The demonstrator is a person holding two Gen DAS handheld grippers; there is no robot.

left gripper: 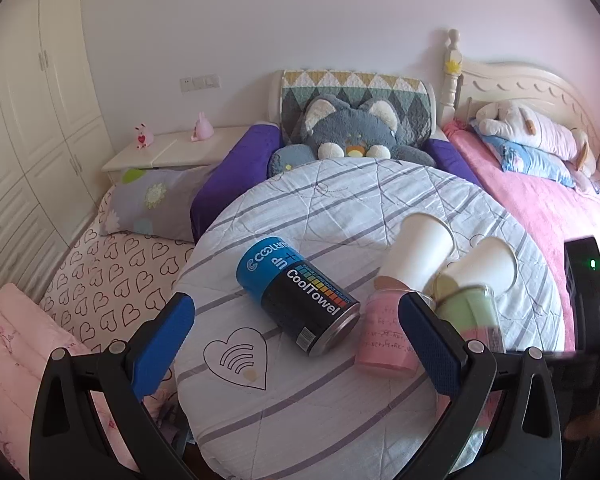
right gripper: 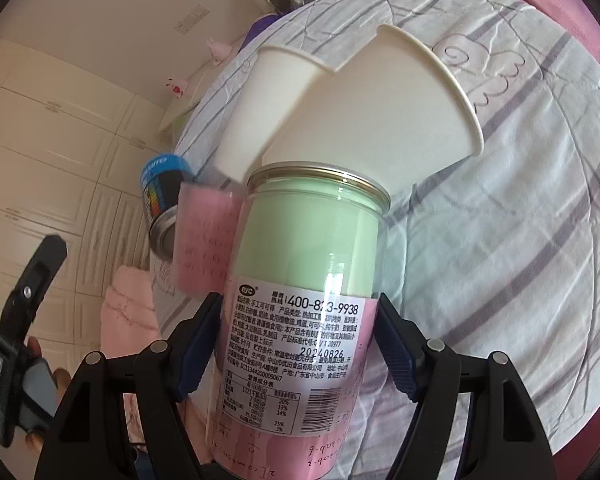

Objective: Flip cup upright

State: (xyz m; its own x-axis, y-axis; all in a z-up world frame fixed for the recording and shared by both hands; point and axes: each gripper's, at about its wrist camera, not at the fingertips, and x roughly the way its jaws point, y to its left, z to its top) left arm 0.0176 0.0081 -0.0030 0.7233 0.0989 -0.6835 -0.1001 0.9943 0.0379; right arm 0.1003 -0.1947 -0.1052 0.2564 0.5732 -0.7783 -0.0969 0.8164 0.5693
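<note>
Right gripper [right gripper: 300,344] clamps green jar [right gripper: 312,248]; 2 paper cups [right gripper: 380,120] lie just beyond.

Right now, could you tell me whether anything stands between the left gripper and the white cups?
Yes: the pink jar lies before the nearer cup, and the green jar in the right gripper fronts the other cup.

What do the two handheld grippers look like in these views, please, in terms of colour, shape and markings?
Both the left gripper and the right gripper have matte black angular frames with triangular cut-outs and silver round fasteners. Their fingers carry blue, finely textured pads. The right unit's black body shows a small green light in the left wrist view.
</note>
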